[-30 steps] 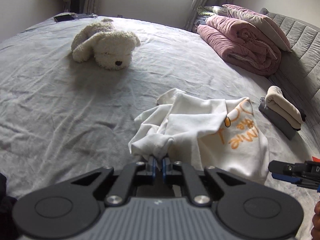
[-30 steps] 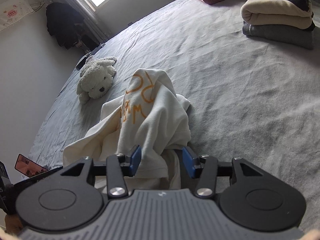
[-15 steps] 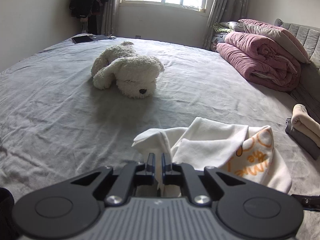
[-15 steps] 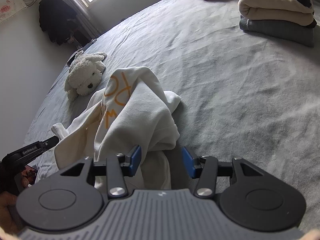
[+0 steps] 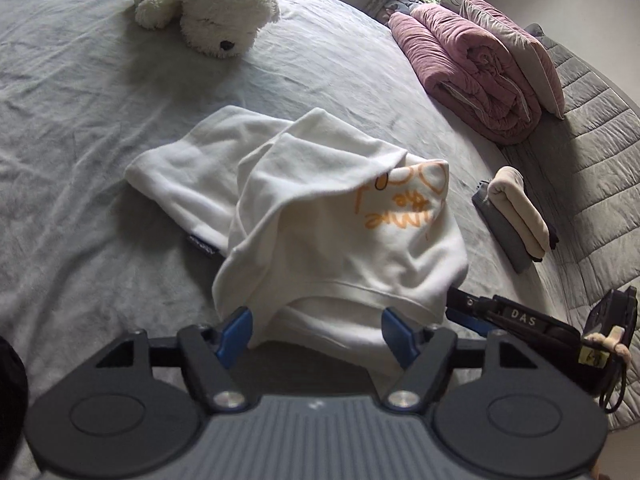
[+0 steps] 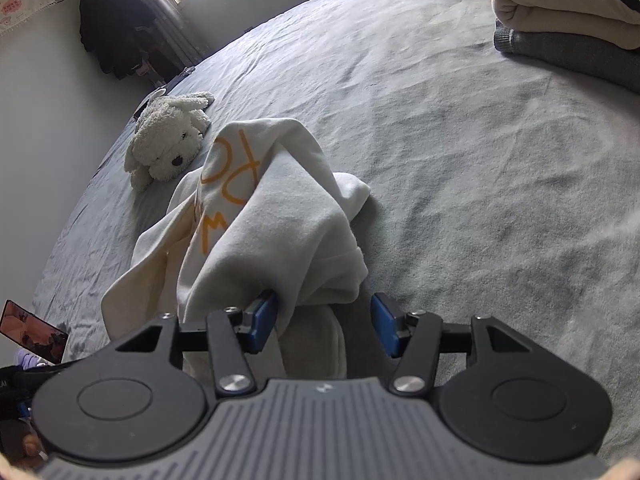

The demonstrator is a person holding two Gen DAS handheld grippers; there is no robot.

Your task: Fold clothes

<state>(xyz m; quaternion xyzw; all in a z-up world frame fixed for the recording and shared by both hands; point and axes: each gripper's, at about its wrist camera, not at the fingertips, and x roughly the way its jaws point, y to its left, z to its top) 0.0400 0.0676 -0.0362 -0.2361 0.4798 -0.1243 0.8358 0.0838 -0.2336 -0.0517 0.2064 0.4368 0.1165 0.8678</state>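
A crumpled white sweatshirt with orange lettering (image 5: pixel 320 208) lies heaped on the grey bed sheet (image 5: pixel 80 160). My left gripper (image 5: pixel 316 334) sits at its near hem, jaws opening wide; cloth lies between the blue pads without being pinched. In the right wrist view the same sweatshirt (image 6: pixel 272 216) is bunched up in front of my right gripper (image 6: pixel 324 324). Its jaws are opening too: a fold drapes against the left pad, while the right pad stands free of the cloth. The right gripper's finger (image 5: pixel 500 316) shows at the sweatshirt's right edge in the left wrist view.
A white plush dog (image 5: pixel 208 12) lies further up the bed. A rolled pink quilt (image 5: pixel 460 68) and a pillow lean on the grey headboard (image 5: pixel 592 120). A pile of folded clothes (image 6: pixel 560 12) sits at the right. A phone (image 6: pixel 32 332) lies at the near left.
The left jaws went from shut on a fold of the sweatshirt to wide open, letting it go, and the left view tipped downward. The right jaws widened a little. The sweatshirt settled onto the bed.
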